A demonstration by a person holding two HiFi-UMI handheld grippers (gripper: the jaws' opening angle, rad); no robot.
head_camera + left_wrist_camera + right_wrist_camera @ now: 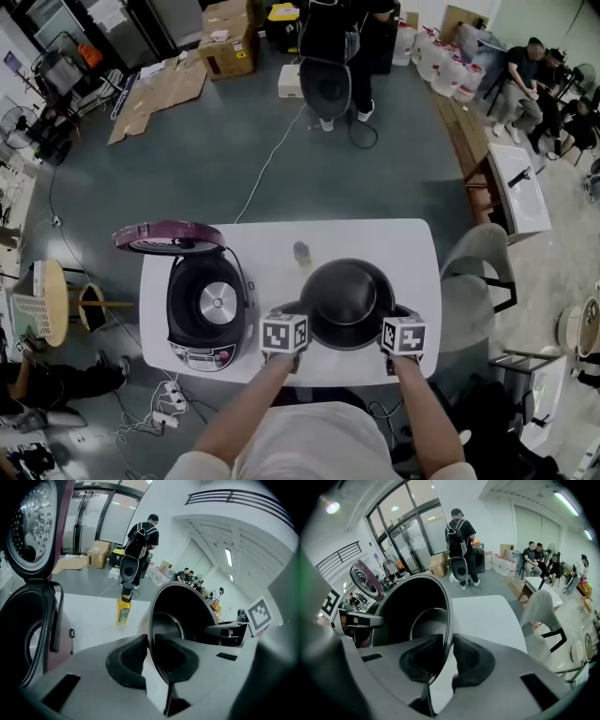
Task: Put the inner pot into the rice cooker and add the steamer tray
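The inner pot (347, 302) is hanging between our two grippers over the front part of the white table (375, 239), just right of the rice cooker (208, 314). It is looking lifted clear of the table, though we cannot tell this for sure.

At the left, the rice cooker is standing with its lid (169, 236) raised, so its bare cavity is facing up and waiting for the pot.

Next, the left gripper (151, 638) is pinching the left side of the pot's rim. Its jaws are standing only a thin gap apart, one pad inside the wall and one outside, both pressing on the metal. We are holding it this way because the smooth pot is offering no handle.

Behind the pot, a small yellow bottle (301, 251) is standing on the table, apart from the path to the cooker.

At the right, the right gripper (447, 636) is clamping the opposite side of the rim in the same manner, jaws nearly closed on the thin wall. The two opposite grips are keeping the pot balanced while we are carrying it.

We are judging that the pot is now going leftward to the cavity. We are not seeing the steamer tray on the table.
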